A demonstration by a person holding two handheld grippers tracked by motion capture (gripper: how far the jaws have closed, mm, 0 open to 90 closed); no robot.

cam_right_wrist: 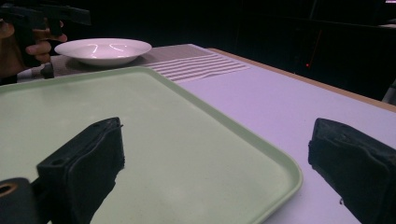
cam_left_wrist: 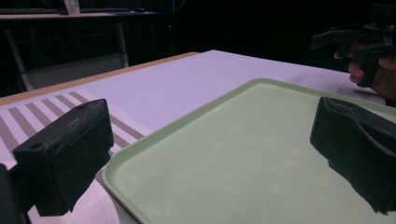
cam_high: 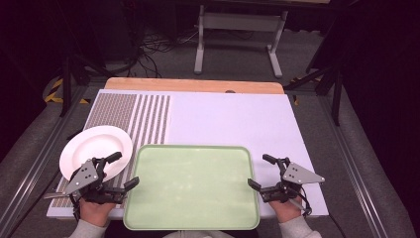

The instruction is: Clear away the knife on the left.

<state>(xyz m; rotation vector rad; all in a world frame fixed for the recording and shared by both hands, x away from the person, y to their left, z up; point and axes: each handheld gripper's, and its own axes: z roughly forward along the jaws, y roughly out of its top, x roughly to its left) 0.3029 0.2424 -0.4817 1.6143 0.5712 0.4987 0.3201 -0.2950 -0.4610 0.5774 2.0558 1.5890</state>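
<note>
Green tray [cam_high: 190,186] between left gripper [cam_high: 122,171], right gripper [cam_high: 262,171].

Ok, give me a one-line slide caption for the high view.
Left gripper and right gripper, both open, flank an empty green tray; white plate at its left.

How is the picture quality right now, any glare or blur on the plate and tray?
High view: even light on the green tray, white plate bright but readable, surroundings dark. Left gripper view: near jaws soft, tray sharp enough. Right gripper view: small glare streaks in the plate, background nearly black.
</note>
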